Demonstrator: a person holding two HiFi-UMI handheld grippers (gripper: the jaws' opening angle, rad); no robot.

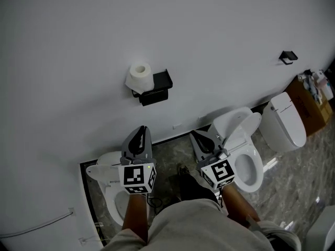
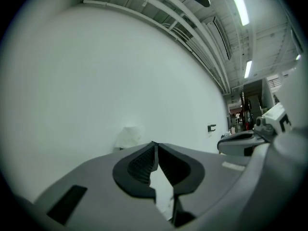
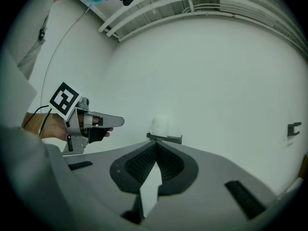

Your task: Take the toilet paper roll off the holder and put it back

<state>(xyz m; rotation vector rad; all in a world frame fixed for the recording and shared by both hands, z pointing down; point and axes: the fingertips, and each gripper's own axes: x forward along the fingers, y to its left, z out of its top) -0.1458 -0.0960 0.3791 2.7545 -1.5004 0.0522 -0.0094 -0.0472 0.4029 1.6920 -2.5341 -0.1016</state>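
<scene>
Plain white wall (image 1: 78,46) ahead, toilet paper roll (image 1: 140,76) sitting on its holder (image 1: 156,90); my left gripper (image 1: 140,130) and right gripper (image 1: 194,136) both pinched closed, empty.

Your toilet paper roll (image 1: 140,76) is white against a white wall (image 1: 78,35), at 12 o'clock from your left gripper (image 1: 140,130). The holder (image 1: 155,90) beneath it is black. Your left gripper and right gripper (image 1: 196,136) are both grey with black ribbed pads (image 2: 139,165), and each carries a cube patterned in black-and-white squares. At 2 o'clock in the head view a small black fitting (image 1: 288,57) marks the wall. The floor (image 1: 293,182) is grey and veined like marble. The toilets (image 1: 285,119) are white, and the box (image 1: 309,109) at 3 o'clock is brown.
</scene>
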